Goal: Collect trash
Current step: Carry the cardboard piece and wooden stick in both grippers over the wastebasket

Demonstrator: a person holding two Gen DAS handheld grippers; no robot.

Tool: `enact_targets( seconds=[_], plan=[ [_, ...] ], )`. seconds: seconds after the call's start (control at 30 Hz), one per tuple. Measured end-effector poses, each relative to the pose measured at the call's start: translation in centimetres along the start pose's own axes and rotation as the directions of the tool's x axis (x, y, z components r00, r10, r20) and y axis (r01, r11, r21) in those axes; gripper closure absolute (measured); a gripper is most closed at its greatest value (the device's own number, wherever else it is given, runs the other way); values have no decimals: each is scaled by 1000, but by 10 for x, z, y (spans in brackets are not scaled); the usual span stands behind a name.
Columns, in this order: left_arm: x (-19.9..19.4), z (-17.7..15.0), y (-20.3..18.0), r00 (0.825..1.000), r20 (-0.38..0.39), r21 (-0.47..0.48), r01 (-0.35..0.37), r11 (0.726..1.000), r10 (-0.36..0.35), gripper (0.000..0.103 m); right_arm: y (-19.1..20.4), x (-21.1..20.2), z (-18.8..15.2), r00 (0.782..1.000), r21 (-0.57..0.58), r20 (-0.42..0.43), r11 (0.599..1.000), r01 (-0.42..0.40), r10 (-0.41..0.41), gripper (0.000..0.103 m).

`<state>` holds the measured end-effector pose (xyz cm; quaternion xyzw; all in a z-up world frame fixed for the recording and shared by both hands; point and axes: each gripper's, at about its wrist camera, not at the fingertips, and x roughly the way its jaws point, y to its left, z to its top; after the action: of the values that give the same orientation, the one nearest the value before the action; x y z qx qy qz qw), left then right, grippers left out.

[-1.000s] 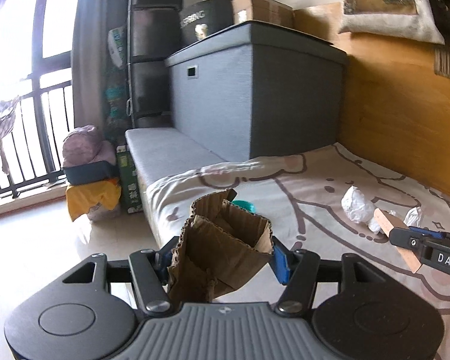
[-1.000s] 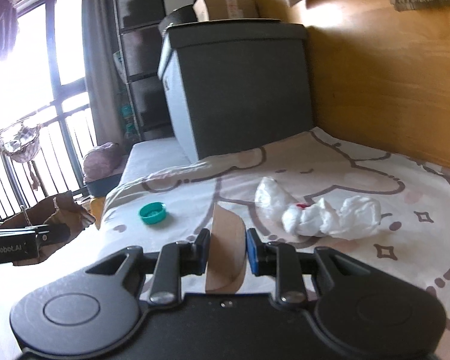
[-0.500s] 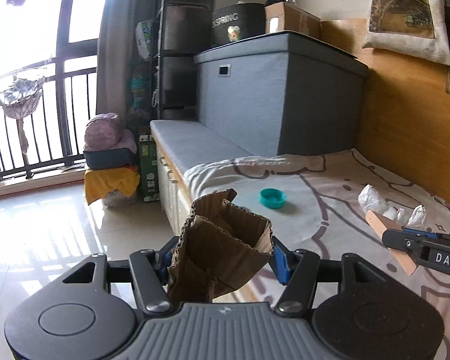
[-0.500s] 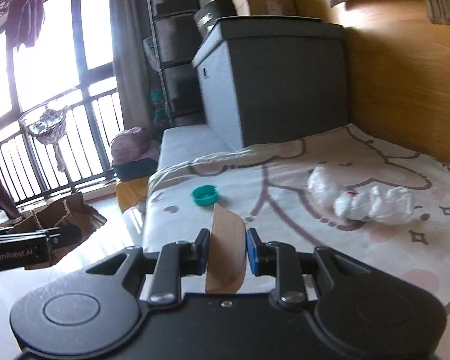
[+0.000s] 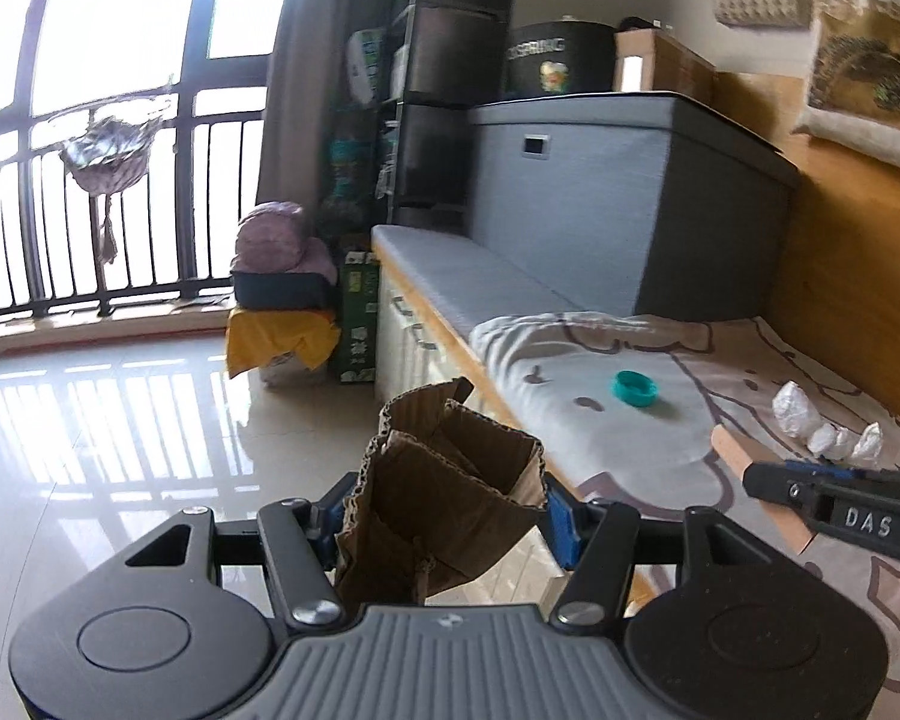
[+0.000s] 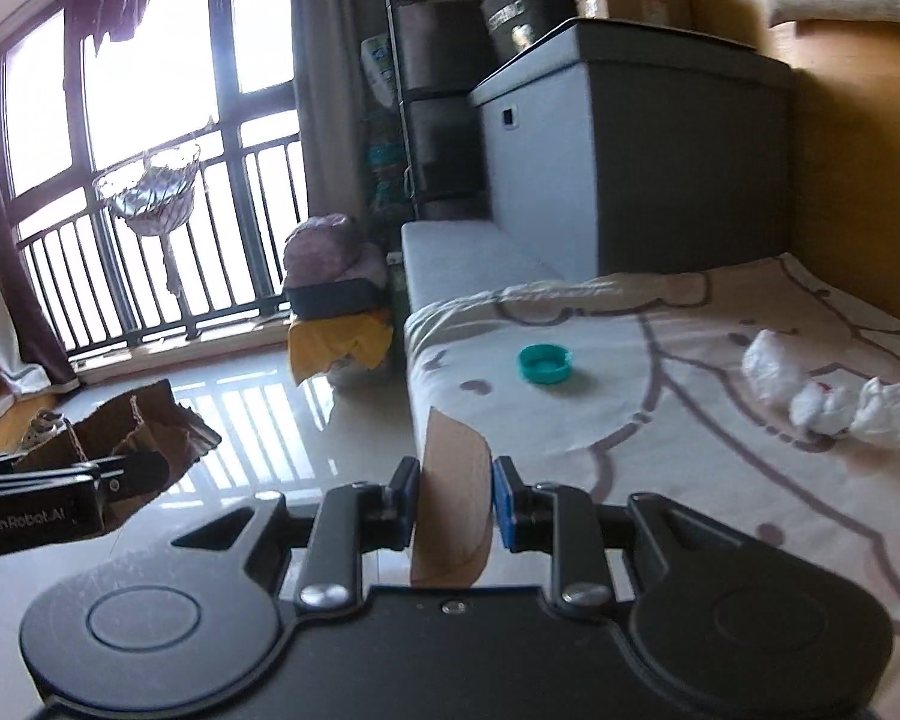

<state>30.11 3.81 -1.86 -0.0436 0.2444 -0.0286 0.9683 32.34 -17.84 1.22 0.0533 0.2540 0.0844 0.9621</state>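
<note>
My left gripper (image 5: 441, 516) is shut on a crumpled piece of corrugated cardboard (image 5: 444, 498), held over the floor beside the bed; it also shows in the right wrist view (image 6: 132, 438). My right gripper (image 6: 455, 504) is shut on a flat cardboard scrap (image 6: 453, 510), also seen in the left wrist view (image 5: 756, 495), at the bed's edge. On the patterned bedsheet (image 6: 660, 420) lie a teal bottle cap (image 6: 544, 363) and crumpled white tissues (image 6: 828, 399), both ahead and to the right of the grippers.
A grey storage box (image 5: 624, 204) stands at the head of the bed with a cardboard box (image 5: 660, 63) on top. A grey bench (image 5: 468, 288), stacked bags (image 5: 285, 276) and a balcony railing (image 5: 90, 228) lie beyond the shiny tiled floor (image 5: 120, 420).
Both grippers have pulled back and swung left, away from the bed toward the floor, each still holding its cardboard. The cap and tissues stay on the sheet.
</note>
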Motion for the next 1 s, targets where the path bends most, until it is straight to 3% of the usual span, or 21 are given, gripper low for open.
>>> enact_targets(
  seconds=[0.3, 0.53, 0.83, 1.0],
  plan=[
    [4, -32, 52, 995, -82, -69, -58, 996, 52, 42, 51, 25, -29, 994, -12, -94, 998, -63, 62, 76],
    [26, -76, 86, 977, -192, -99, -108, 989, 88, 42, 81, 63, -74, 967, -42, -232, 992, -115, 103, 76],
    [70, -138, 106, 932, -354, -115, -125, 985, 77, 42, 83, 117, -127, 900, 42, -411, 989, -141, 146, 76],
    [94, -170, 112, 895, -442, -125, -131, 983, 63, 42, 83, 144, -155, 846, 67, -506, 985, -157, 169, 76]
  ],
)
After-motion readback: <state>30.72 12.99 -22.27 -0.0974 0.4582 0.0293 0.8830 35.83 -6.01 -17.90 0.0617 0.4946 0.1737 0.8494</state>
